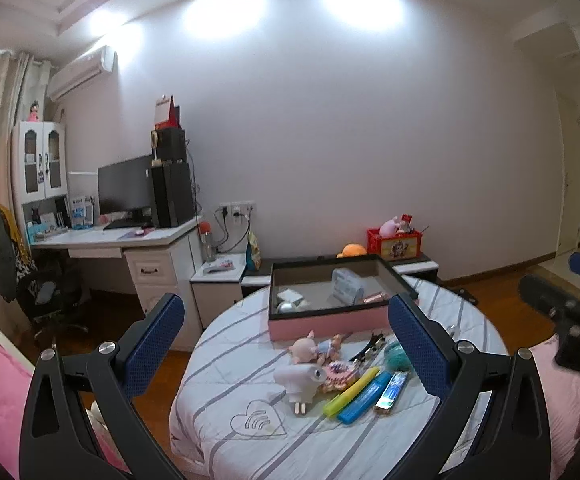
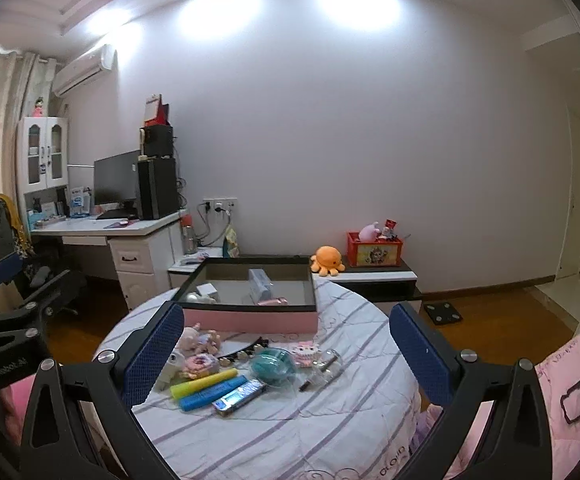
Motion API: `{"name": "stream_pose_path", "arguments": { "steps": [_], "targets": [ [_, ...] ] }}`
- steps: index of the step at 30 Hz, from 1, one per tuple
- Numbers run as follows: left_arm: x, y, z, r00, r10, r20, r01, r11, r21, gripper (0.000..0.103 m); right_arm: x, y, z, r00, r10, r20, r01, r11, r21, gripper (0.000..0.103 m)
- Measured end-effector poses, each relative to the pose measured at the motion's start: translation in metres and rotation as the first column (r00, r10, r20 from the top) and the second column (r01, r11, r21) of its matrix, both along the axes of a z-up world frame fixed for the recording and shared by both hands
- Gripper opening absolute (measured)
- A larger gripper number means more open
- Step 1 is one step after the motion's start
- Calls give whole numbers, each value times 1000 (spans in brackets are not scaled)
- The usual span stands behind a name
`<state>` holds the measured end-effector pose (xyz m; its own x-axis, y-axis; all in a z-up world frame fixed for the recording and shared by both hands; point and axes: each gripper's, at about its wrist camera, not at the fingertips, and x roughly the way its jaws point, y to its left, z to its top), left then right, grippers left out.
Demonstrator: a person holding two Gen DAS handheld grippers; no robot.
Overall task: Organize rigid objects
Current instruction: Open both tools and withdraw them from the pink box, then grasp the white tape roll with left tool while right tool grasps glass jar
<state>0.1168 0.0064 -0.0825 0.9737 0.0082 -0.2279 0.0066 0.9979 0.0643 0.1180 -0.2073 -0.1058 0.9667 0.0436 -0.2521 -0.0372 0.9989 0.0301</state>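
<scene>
My left gripper [image 1: 286, 340] has its blue fingers [image 1: 156, 344] spread wide apart, and they hold nothing. My right gripper [image 2: 286, 348] is the same: its fingers [image 2: 419, 354] are wide open with nothing between them. Both hang above the round bench [image 2: 329, 420] with its striped white cloth.

In the left view, between the fingers, a white plug [image 1: 299, 380] stands near the middle. At about 4 o'clock from it lie a yellow stick [image 1: 351, 392], a blue stick [image 1: 365, 396] and a shiny little case [image 1: 391, 392], side by side and touching. A small pig doll [image 1: 317, 350] lies at 12 o'clock from the plug. A teal round thing [image 2: 272, 364] sits at 3 o'clock from the sticks in the right view.

Farther back, at 12 o'clock, is the pink box [image 1: 329, 322] with dark inner walls. A few small things already lie inside it.

On the other gripper, at 9 o'clock in the right view, I can read "GenRobot.AI" [image 2: 4, 368]. The cloth has some letters at 5 o'clock, but they are too bent for me to read.
</scene>
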Motion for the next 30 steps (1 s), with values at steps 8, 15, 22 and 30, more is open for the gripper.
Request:
{"name": "stream_pose_path", "arguments": {
  "steps": [8, 15, 22, 30],
  "targets": [
    [40, 23, -54, 981, 39, -190, -43, 999, -13, 103, 42, -36, -48, 980, -58, -189, 61, 998, 8, 103],
    [72, 30, -97, 944, 40, -328, -46, 999, -11, 103, 95, -42, -104, 928, -46, -369, 65, 997, 39, 103],
    [98, 38, -116, 918, 62, -391, -70, 998, -7, 103, 153, -51, -123, 898, -51, -437, 94, 993, 77, 103],
    [121, 40, -132, 898, 6, -439, -37, 997, -61, 103, 190, -64, -144, 869, 45, -493, 50, 983, 178, 87]
  ]
}}
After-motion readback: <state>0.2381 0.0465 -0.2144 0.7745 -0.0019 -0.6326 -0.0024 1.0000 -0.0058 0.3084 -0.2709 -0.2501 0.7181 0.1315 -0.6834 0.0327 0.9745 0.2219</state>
